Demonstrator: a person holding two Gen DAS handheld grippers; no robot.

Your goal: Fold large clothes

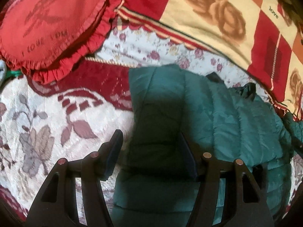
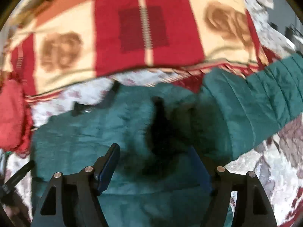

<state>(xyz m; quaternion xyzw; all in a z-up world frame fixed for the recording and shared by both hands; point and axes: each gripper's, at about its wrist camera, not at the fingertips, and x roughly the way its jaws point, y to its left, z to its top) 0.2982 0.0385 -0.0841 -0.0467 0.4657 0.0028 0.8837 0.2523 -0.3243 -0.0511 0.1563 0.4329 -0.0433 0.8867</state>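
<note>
Left gripper (image 1: 151,147) jaws apart over green jacket (image 1: 217,113); right gripper (image 2: 153,162) likewise apart. Fold in hand; next: grab sleeve (image 2: 265,94).

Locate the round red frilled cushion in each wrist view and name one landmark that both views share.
Left wrist: the red cushion fills the upper left corner.
Right wrist: only its edge shows, at the left border.
Shared landmark: the checked blanket with brown roses, lying beyond the green quilted jacket.

Quilted jacket (image 1: 217,117): teal-green. Frilled cushion (image 1: 51,24): red. Blanket (image 2: 151,28): red/cream/orange checks w/ brown roses. Bedspread (image 1: 37,124): white, maroon floral.
</note>
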